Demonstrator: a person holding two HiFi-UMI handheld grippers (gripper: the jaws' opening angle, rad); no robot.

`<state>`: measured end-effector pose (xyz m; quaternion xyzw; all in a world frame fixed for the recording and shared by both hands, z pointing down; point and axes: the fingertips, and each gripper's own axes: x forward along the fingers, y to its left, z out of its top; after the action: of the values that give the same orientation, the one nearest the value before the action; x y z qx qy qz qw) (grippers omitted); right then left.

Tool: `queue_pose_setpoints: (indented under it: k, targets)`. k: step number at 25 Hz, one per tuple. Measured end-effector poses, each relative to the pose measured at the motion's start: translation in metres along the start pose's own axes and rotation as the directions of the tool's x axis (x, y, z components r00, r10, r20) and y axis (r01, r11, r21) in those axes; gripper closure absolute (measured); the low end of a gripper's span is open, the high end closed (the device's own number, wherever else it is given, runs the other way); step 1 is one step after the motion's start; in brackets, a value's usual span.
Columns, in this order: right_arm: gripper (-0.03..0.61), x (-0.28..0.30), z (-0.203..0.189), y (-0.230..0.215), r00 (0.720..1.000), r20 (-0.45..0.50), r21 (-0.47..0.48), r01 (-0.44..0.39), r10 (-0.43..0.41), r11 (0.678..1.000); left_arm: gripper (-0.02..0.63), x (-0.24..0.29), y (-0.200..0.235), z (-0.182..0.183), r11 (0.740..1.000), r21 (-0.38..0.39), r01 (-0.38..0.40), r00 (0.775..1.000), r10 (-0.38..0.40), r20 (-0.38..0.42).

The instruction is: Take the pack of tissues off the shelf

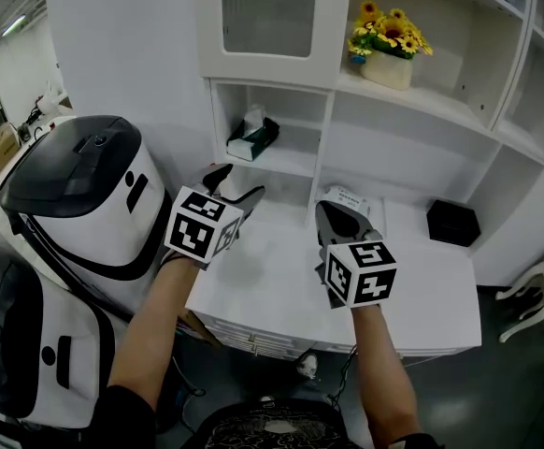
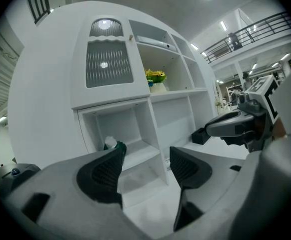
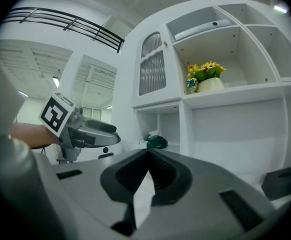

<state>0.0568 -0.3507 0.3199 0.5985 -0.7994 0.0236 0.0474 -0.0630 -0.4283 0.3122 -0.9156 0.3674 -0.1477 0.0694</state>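
Observation:
The pack of tissues (image 1: 251, 137), dark green with a white tissue sticking up, lies on the low shelf (image 1: 286, 161) of a small cubby. My left gripper (image 1: 236, 184) hovers over the white table (image 1: 272, 283) just below and in front of that cubby, jaws open and empty. In the left gripper view (image 2: 145, 160) the pack (image 2: 110, 144) peeks out behind the left jaw. My right gripper (image 1: 339, 215) is further right, shut with nothing held. The right gripper view (image 3: 148, 157) shows the pack (image 3: 155, 142) ahead and my left gripper (image 3: 88, 132) off to the left.
A pot of sunflowers (image 1: 388, 49) stands on the upper shelf. A black box (image 1: 453, 223) sits at the table's right and a white packet (image 1: 350, 198) lies behind my right gripper. A white and black machine (image 1: 85, 195) stands close at the left. A glass door (image 1: 267, 17) hangs above the cubby.

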Motion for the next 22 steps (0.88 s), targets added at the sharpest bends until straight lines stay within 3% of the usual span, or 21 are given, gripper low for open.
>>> queue_pose_setpoints:
  k: [6,12,22]
  targets:
    - [0.574,0.031,0.003,-0.017,0.999,0.010,-0.016,-0.031,0.031,0.999,0.307,0.031,0.021,0.007,1.000,0.018,-0.015,1.000,0.015,0.001]
    - [0.574,0.069,0.003,-0.040,0.997,0.006,-0.024,-0.077,0.077,0.997,0.307,0.074,0.041,0.008,0.996,0.090,-0.011,0.999,0.015,-0.038]
    - [0.574,0.119,-0.007,-0.072,0.990,-0.022,-0.029,-0.142,0.141,0.989,0.313,0.143,0.076,-0.012,0.971,0.237,0.015,0.981,0.031,-0.191]
